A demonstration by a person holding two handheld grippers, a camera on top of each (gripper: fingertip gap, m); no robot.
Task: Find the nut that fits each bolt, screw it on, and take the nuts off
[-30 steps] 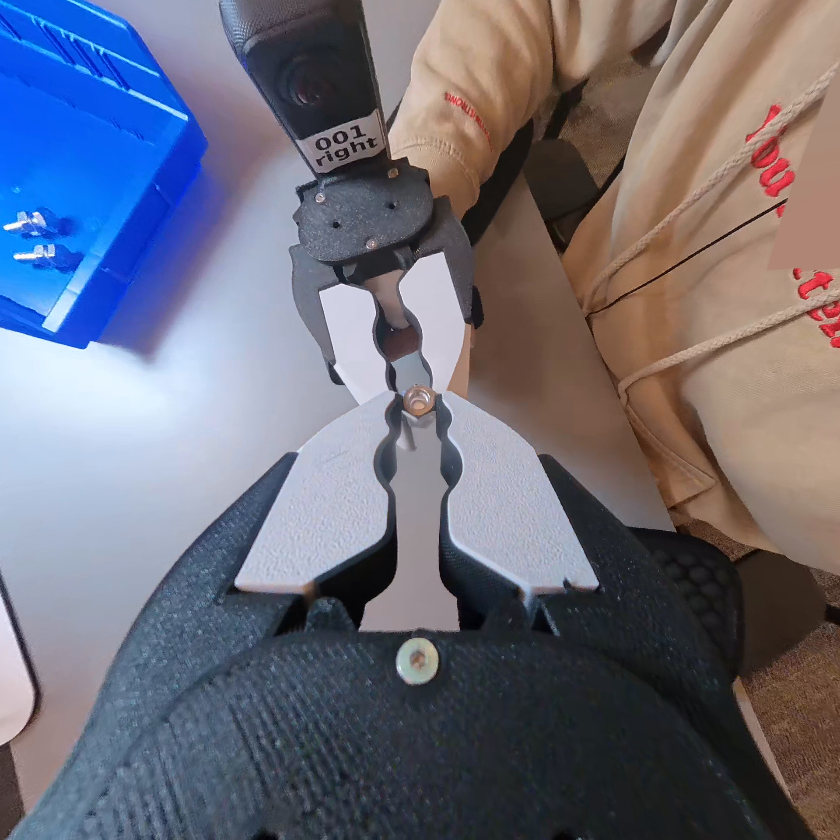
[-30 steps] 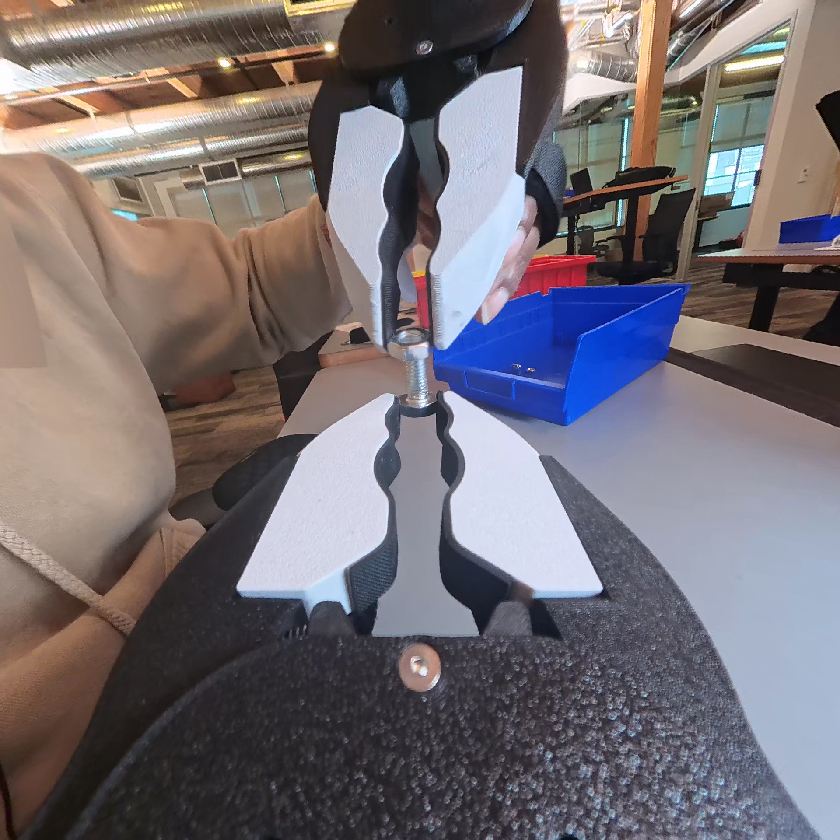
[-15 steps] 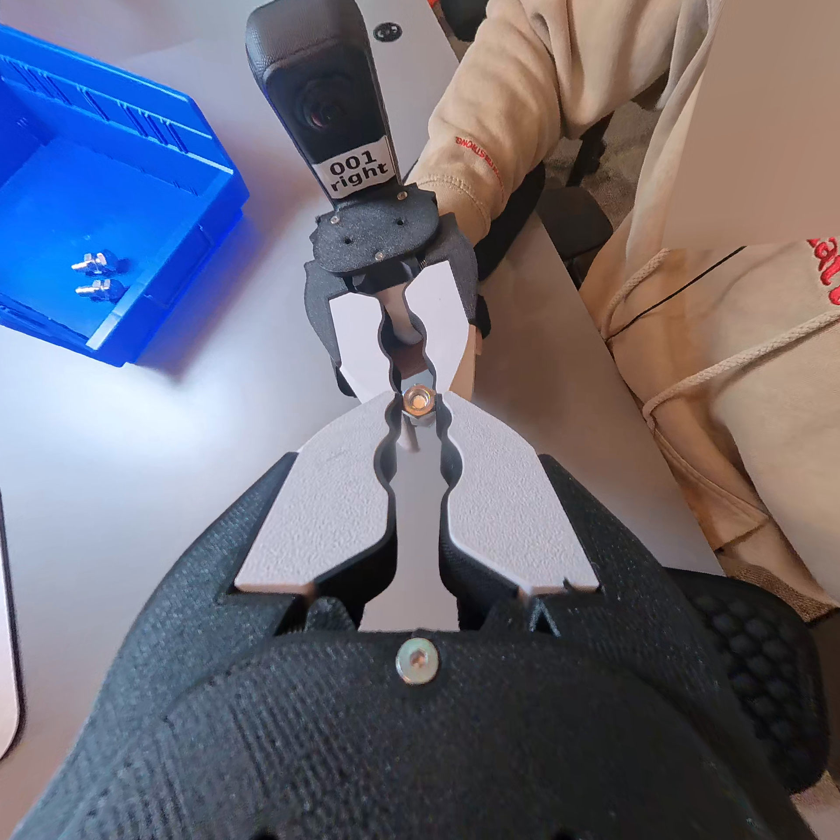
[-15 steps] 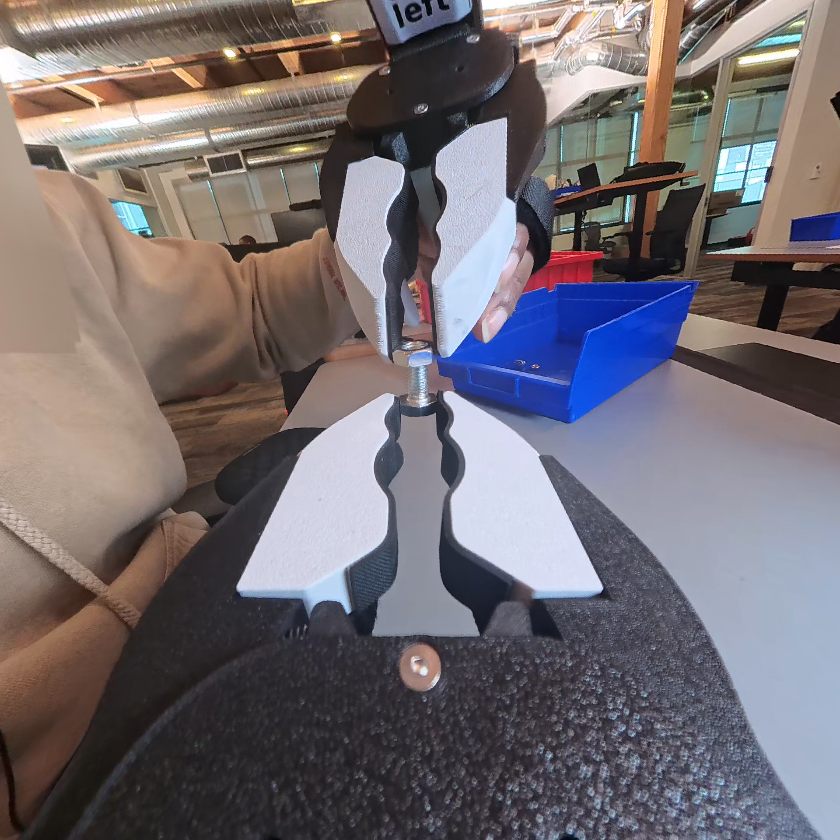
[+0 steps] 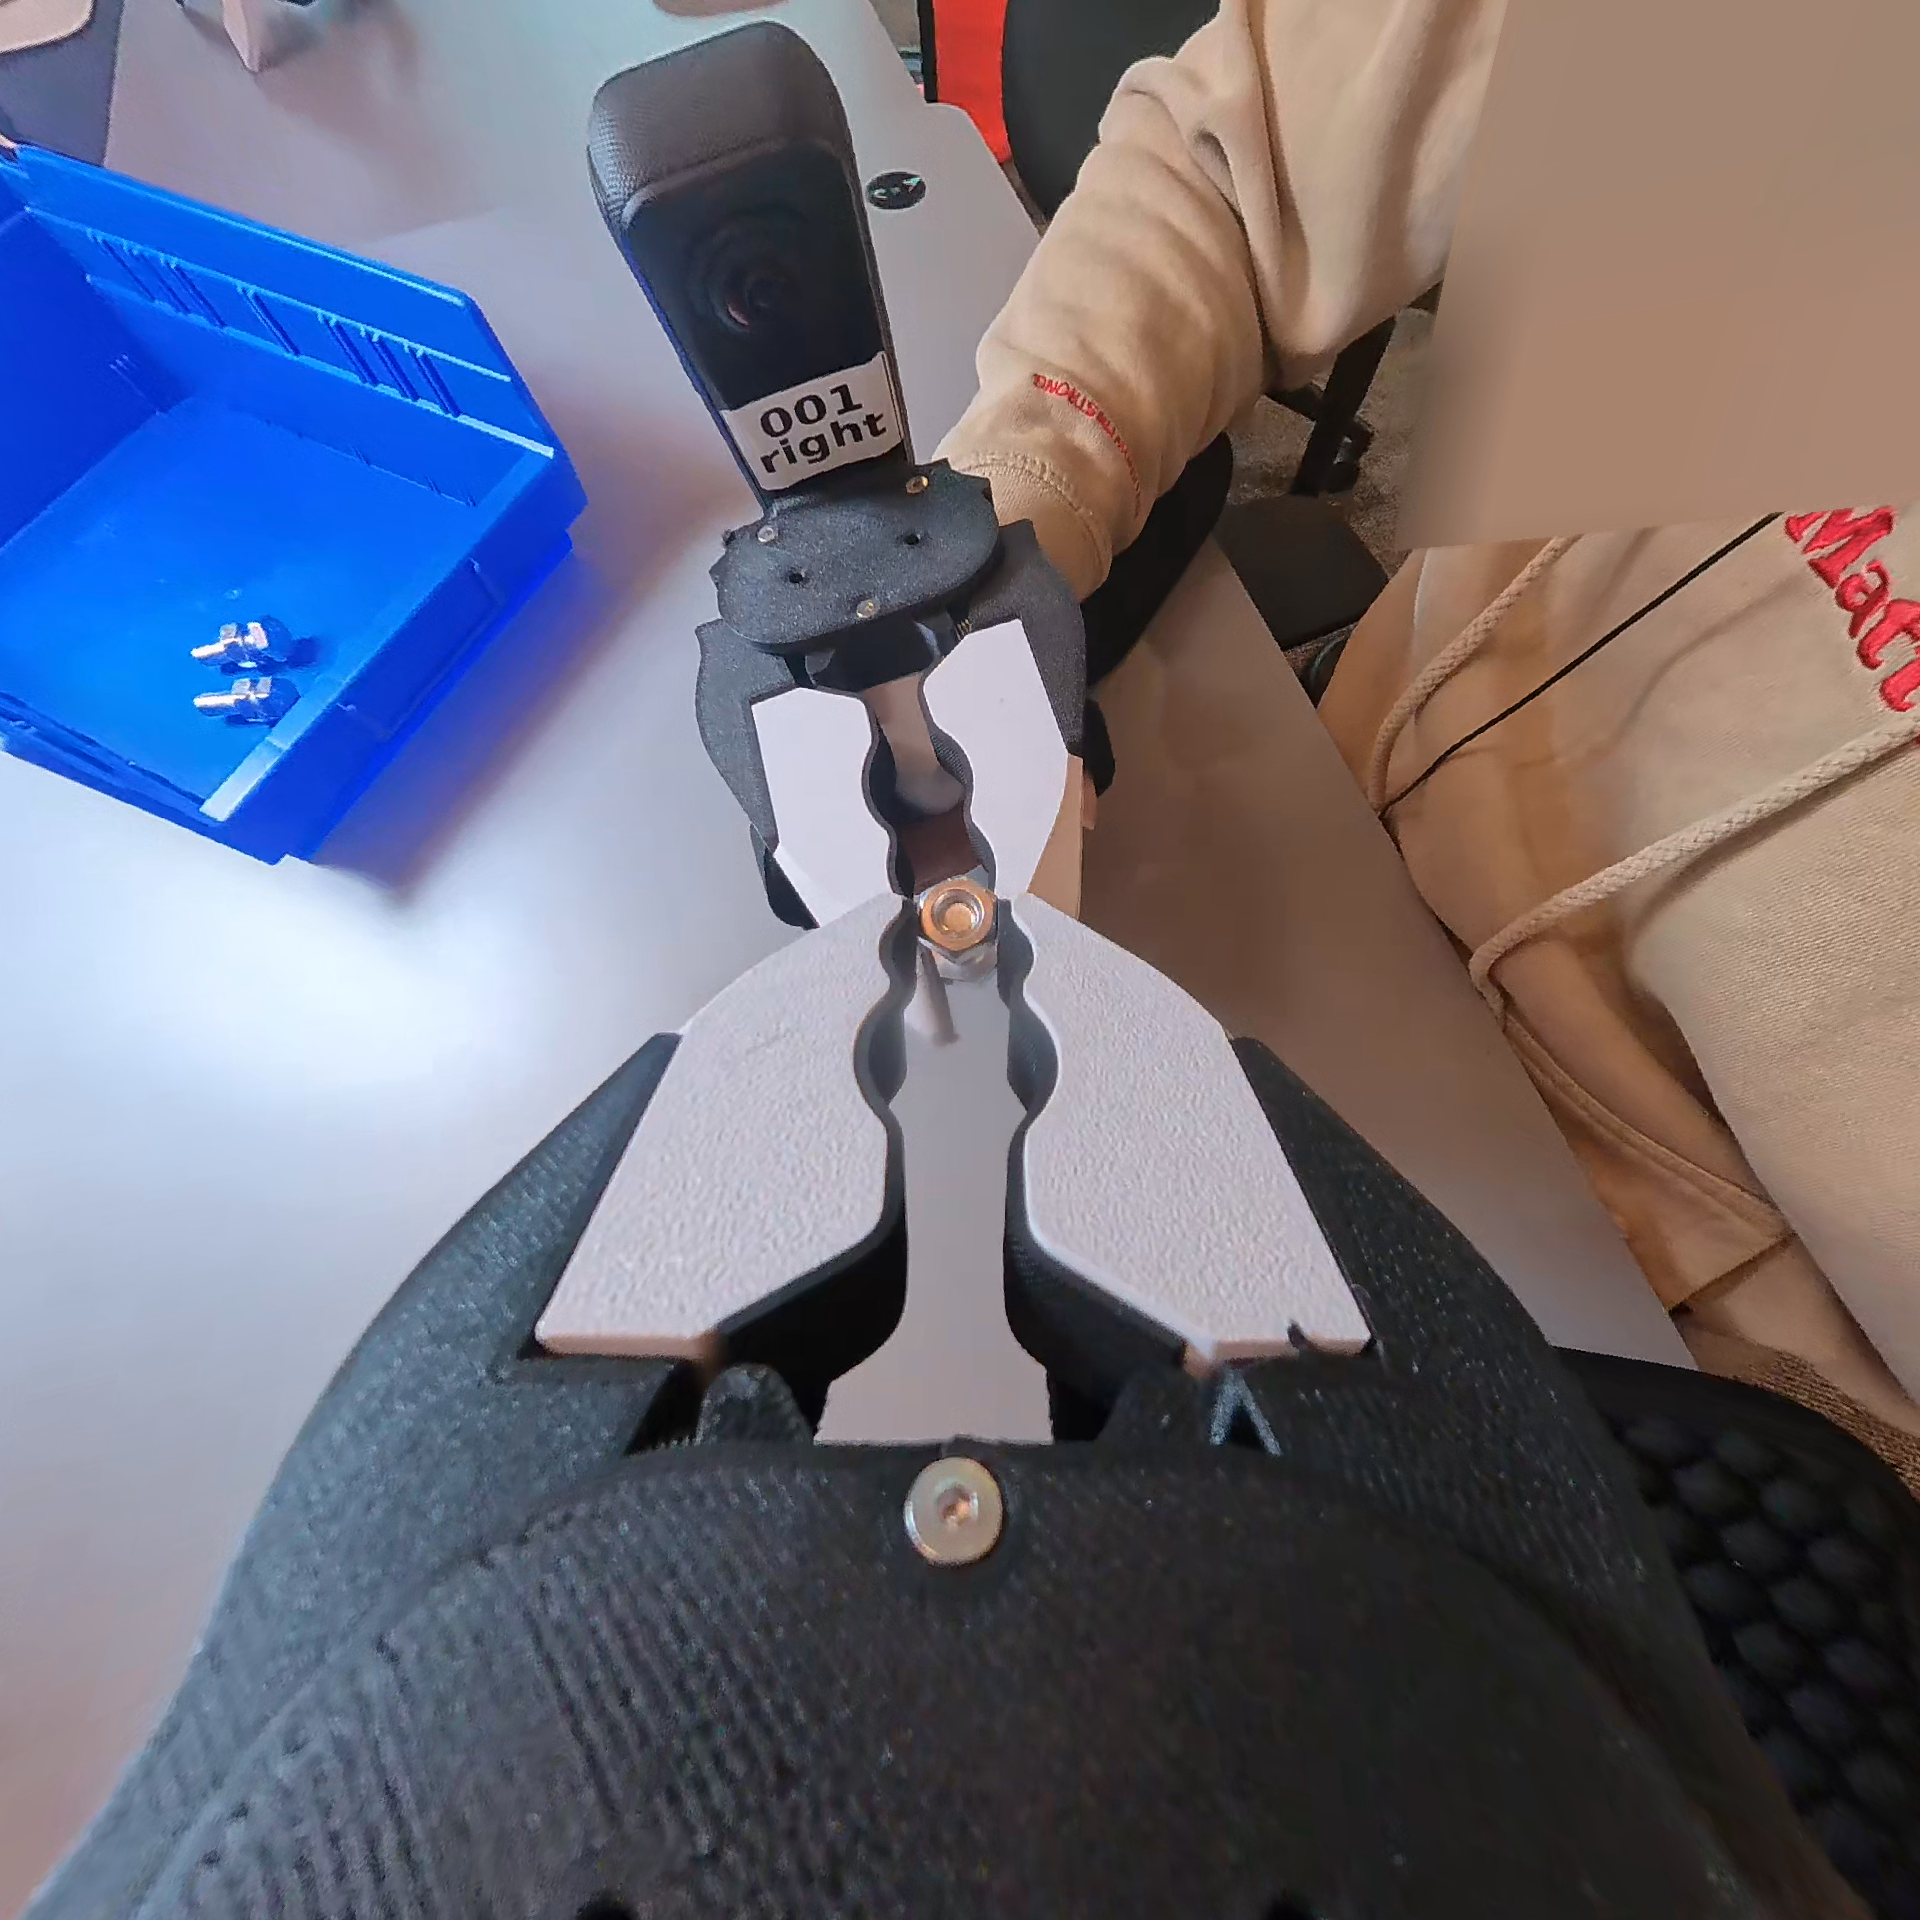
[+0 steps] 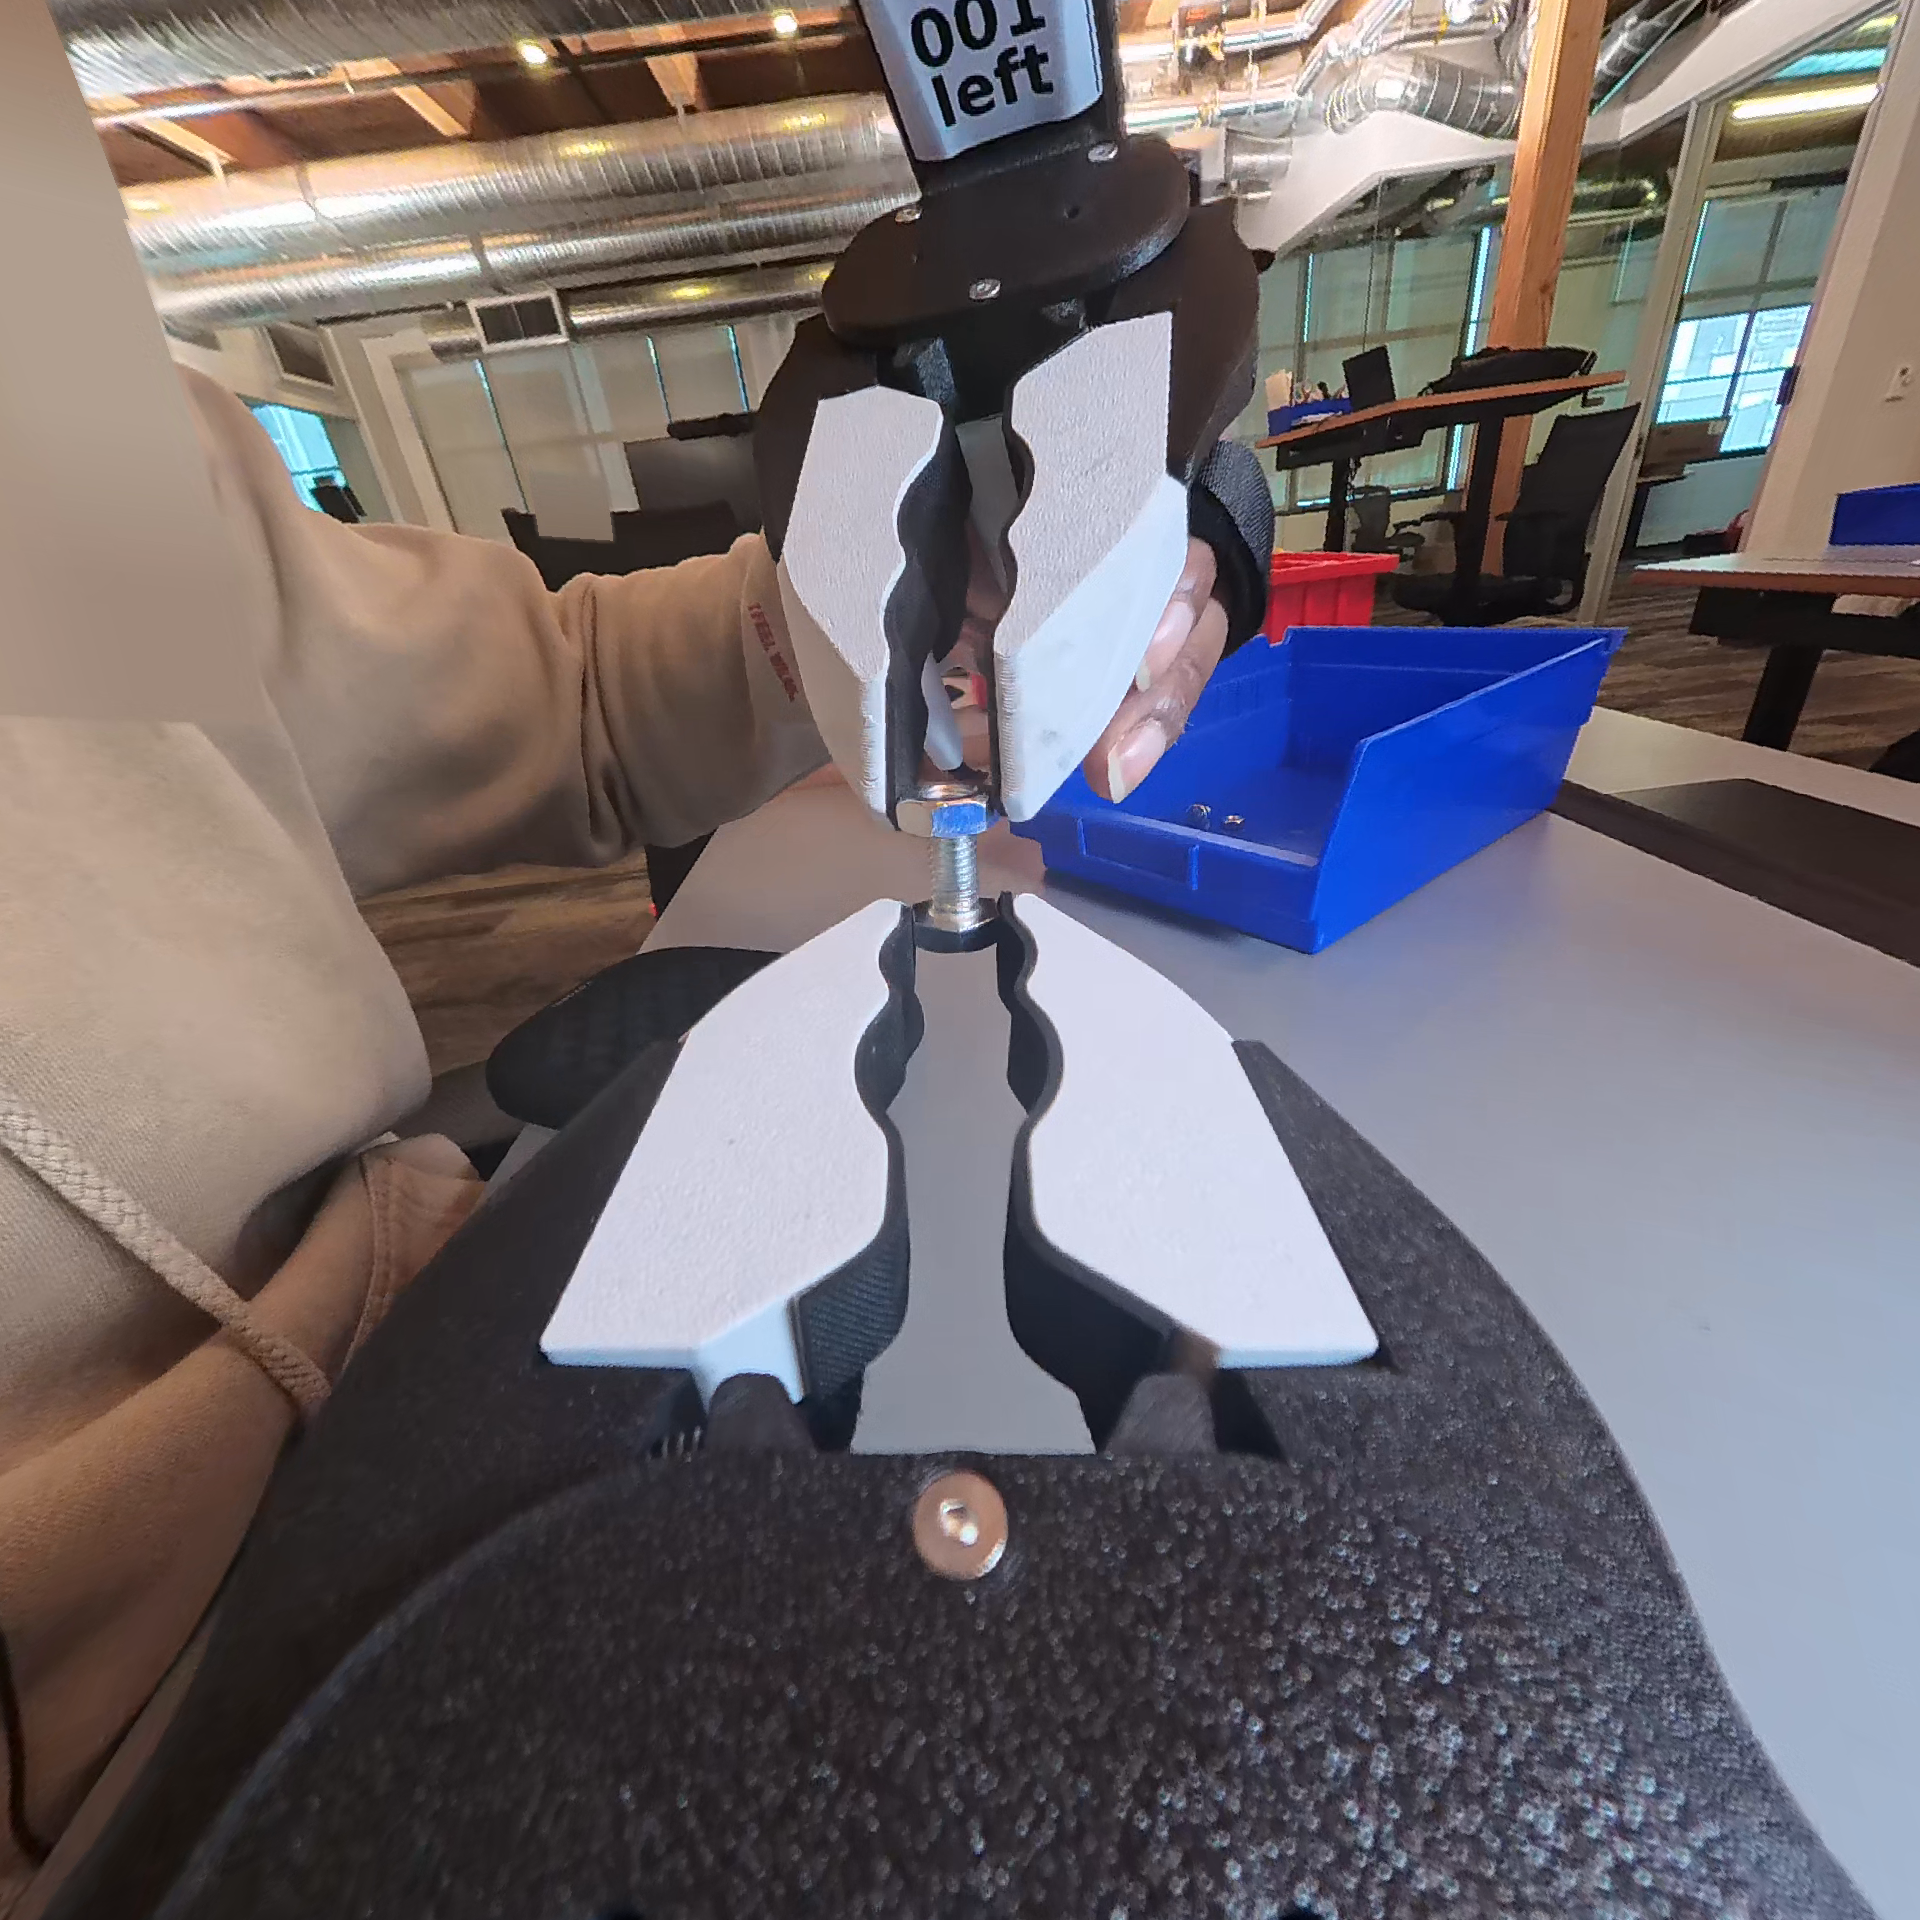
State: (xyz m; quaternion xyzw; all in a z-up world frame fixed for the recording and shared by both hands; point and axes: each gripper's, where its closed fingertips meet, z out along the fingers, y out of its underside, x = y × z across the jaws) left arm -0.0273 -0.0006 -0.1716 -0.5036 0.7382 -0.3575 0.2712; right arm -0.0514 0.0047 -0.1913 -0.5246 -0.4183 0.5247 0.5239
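Observation:
A silver bolt point(image 6: 951, 868) stands upright between the two grippers above the grey table point(image 6: 1558, 1091). My right gripper point(image 6: 956, 920) is shut on the bolt's lower end. My left gripper point(image 5: 956, 935) is shut on a hex nut point(image 5: 954, 916) at the bolt's top end. It comes down from above in the right wrist view point(image 6: 943, 816). In the left wrist view I look down onto the nut, with the right gripper point(image 5: 940, 878) just beyond it. Most of the bolt's shaft is hidden there.
A blue bin point(image 5: 499, 582) sits on the table to the left, holding two small bolt and nut pieces point(image 5: 244, 670). It also shows in the right wrist view point(image 6: 1455, 790). A person in a beige hoodie point(image 5: 1558, 831) sits close at the table edge. The grippers are tip to tip, or close to it.
Both grippers stay shut on the nut and bolt. The left gripper has tilted and drawn back, so more of the blue bin and the right gripper's camera shows.

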